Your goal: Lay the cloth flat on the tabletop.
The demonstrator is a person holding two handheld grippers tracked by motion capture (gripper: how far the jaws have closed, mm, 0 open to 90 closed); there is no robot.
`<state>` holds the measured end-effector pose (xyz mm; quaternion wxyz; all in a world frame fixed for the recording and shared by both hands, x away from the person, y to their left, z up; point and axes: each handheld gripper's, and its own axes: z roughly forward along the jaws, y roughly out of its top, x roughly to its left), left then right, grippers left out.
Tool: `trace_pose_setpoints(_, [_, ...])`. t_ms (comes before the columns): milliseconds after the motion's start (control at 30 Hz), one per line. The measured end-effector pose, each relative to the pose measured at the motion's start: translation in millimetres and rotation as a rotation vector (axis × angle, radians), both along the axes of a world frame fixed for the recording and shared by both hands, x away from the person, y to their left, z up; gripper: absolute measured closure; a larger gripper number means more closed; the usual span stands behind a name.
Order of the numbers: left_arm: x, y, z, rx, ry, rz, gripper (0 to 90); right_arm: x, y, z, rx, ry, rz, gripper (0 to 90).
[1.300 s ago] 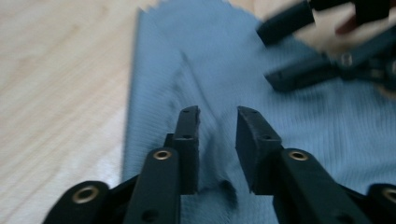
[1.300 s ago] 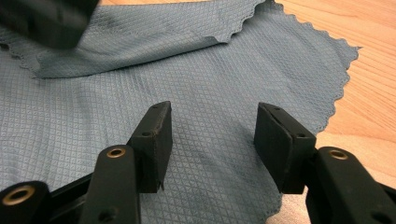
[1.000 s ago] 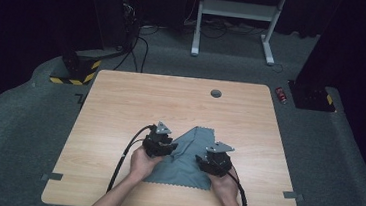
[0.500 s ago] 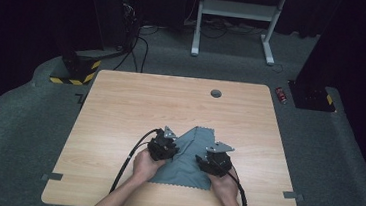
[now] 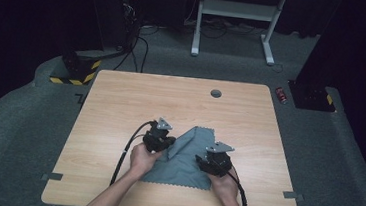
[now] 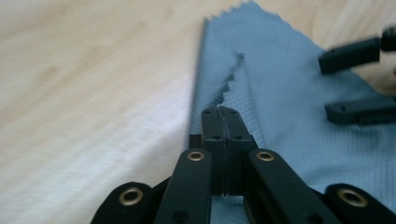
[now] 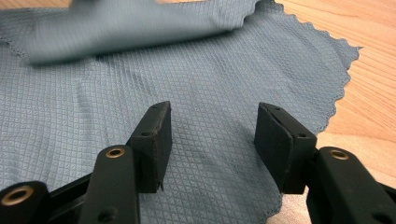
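A grey-blue cloth point(image 5: 189, 156) with zigzag edges lies on the wooden table point(image 5: 120, 107), near the front edge. My left gripper point(image 5: 166, 143) is at the cloth's left side, shut on a lifted edge, and a flap is folded over toward the middle. In the left gripper view the jaws point(image 6: 223, 116) are pressed together over the cloth point(image 6: 289, 93). My right gripper point(image 5: 200, 160) sits low over the cloth's right part. In the right gripper view it point(image 7: 210, 140) stands open above the cloth point(image 7: 210, 79), with nothing between its fingers. The raised flap point(image 7: 130, 28) is blurred.
A round cable hole point(image 5: 216, 93) sits near the table's far edge. On the carpet beyond are a red can point(image 5: 282, 95), a white desk frame point(image 5: 233, 17), cables and a yellow-black striped block point(image 5: 73, 73). Tape strips point(image 5: 291, 195) mark the carpet at both front corners.
My left gripper has moved to the right with the cloth's edge in it, drawing the flap over the cloth. The right gripper has stayed in place.
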<state>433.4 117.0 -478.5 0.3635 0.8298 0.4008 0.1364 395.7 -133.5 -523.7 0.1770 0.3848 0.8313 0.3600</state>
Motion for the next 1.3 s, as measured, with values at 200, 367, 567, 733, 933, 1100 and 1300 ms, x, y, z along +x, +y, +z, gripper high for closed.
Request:
trace_pose_setpoints(200, [23.9,19.7,8.8,0.083,-0.066,0.088,90.0,0.0,0.1,0.0,0.001,0.000,0.000,46.1])
trace_pose_setpoints(367, [47.4,42.6,-3.4,0.148,-0.072,0.218,89.0,0.0,0.1,0.0,0.000,-0.001,0.000,46.0])
trace_pose_setpoints(567, [43.9,53.5,-15.9,0.116,-0.028,0.307,55.8,0.1,0.0,0.0,-0.001,-0.002,0.002,46.0])
trace_pose_setpoints(733, [2.5,48.5,-12.3,0.048,-0.058,0.207,50.7,0.1,0.0,0.1,0.005,0.004,-0.001,45.7])
trace_pose_setpoints(933, [-52.4,48.4,-19.7,0.000,-0.064,0.107,49.8,-2.5,-14.7,7.3,0.082,0.035,-0.012,64.3])
trace_pose_setpoints(1100, [-84.5,51.3,-34.5,-0.001,-0.065,0.098,49.8,-21.9,-18.1,13.9,0.035,0.030,0.060,75.0])
trace_pose_setpoints(1300, [-98.3,52.4,-43.1,0.045,-0.071,0.103,49.6,-39.9,-26.8,10.4,0.042,0.058,0.106,74.6])
